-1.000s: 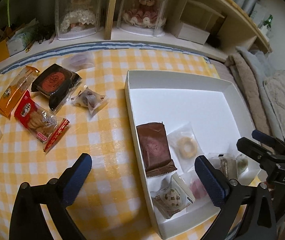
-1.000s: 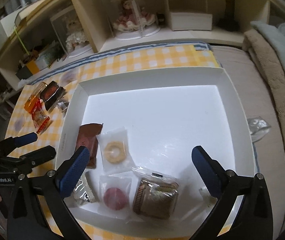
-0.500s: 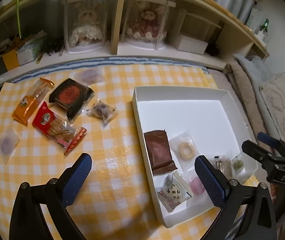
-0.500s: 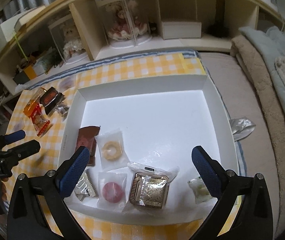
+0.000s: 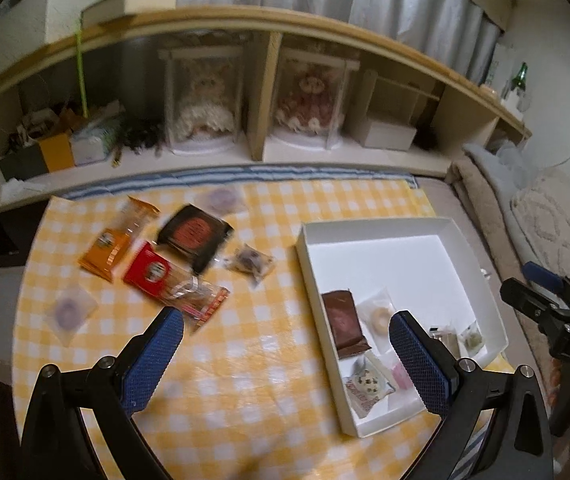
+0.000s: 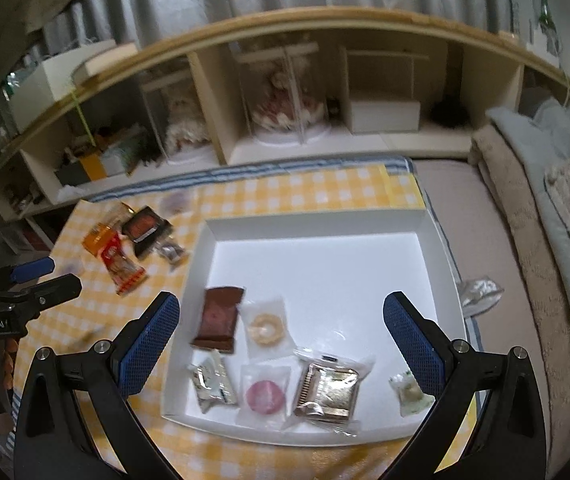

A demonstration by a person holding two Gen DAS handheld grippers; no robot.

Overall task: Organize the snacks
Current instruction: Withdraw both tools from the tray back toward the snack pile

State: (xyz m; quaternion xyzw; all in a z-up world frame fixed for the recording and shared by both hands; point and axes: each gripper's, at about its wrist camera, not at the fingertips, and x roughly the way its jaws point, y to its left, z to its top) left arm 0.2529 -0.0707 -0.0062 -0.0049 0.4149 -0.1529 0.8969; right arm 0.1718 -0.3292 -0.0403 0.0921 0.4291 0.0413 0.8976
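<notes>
1. Left wrist view: the left gripper [image 5: 285, 354] hangs above the yellow checked cloth [image 5: 245, 380] with its jaws spread wide and nothing between them.
2. The white box [image 5: 481, 280] sits on the cloth to the right. In its near part lie a brown bar [image 5: 344, 322], a ring biscuit [image 5: 380, 315], a chip cookie [image 5: 367, 388] and a pink sweet [image 5: 399, 374], the last partly hidden by a fingertip.
3. Loose snacks lie left of the box: an orange pack [image 5: 115, 240], a red pack [image 5: 173, 284], a dark pack [image 5: 193, 236], a small wrapped sweet [image 5: 250, 262] and two clear purple sweets [image 5: 70, 312] [image 5: 221, 199].
4. The right gripper [image 5: 545, 300] shows at the right edge, beside the box.
5. Right wrist view: the right gripper [image 6: 281, 338] hovers over the box [image 6: 441, 264], jaws spread wide and empty.
6. Inside, near the front wall, lie the bar [image 6: 219, 316], biscuit [image 6: 266, 326], cookie [image 6: 213, 382], pink sweet [image 6: 265, 395], a gold tray pack [image 6: 329, 390] and a green sweet [image 6: 409, 394].
7. A silver wrapper [image 6: 479, 292] lies outside the box, to its right.
8. The left gripper [image 6: 37, 280] shows at the left edge, above the cloth [image 6: 85, 320].
</notes>
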